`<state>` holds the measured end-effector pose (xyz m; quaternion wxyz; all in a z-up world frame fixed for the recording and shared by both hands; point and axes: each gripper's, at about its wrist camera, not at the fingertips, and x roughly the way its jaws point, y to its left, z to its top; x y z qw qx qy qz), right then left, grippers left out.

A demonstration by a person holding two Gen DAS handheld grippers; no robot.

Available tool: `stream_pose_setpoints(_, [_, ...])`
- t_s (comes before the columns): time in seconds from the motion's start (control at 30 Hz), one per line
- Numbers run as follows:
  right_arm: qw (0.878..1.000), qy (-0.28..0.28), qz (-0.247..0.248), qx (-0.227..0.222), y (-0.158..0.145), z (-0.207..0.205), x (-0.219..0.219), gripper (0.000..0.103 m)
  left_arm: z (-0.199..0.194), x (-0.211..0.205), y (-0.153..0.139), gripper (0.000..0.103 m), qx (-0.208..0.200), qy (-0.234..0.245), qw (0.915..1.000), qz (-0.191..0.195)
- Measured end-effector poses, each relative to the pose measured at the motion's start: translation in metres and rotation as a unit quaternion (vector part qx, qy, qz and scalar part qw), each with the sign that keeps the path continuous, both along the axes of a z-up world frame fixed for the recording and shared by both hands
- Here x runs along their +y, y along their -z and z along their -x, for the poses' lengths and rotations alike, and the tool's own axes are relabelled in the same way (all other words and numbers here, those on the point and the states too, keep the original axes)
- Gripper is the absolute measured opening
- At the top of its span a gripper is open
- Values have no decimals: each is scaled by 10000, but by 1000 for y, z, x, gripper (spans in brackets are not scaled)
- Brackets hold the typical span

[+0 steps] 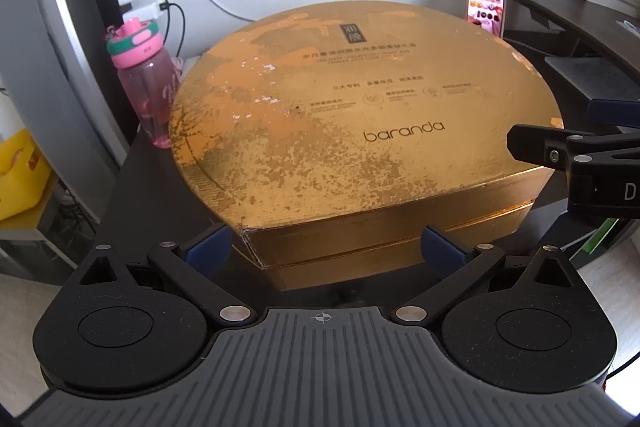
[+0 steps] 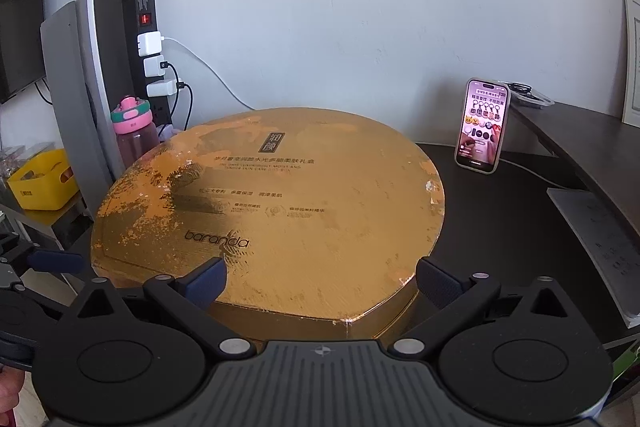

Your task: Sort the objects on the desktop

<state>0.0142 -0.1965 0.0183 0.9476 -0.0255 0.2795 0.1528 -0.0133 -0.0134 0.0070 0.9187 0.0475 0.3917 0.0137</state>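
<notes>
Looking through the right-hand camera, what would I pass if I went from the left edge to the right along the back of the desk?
Yellow bin → pink water bottle → big gold box → lit phone standing upright → papers at the right edge.

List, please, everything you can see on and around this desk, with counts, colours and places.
gift box: one, gold, round, lid on, centre of the dark desk
water bottle: one, pink with green band, behind the box on the left
phone: one, screen lit, propped upright right of the box
power strip: one, black, three white chargers plugged in, upright on the left
bin: one, yellow, far left on a lower surface
papers: white stack, desk's right edge
left gripper: fingers open, facing the box's front
right gripper: fingers open, over the box's near edge
</notes>
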Motion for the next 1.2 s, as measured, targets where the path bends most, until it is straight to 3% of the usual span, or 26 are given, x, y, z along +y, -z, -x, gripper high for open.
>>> stream_pose_setpoints(0.53, [9962,483,716,140,4,23,11,102,20,0,-4,103,-16,-100,9999,-126])
stream_pose_setpoints(0.83, [9979,64,619,198,-6,46,23,102,43,1,-10,103,-53,-241,9993,-292])
stream_pose_setpoints(1.2, [9971,12,563,515,3,46,19,102,49,2,0,103,169,-324,9987,-346])
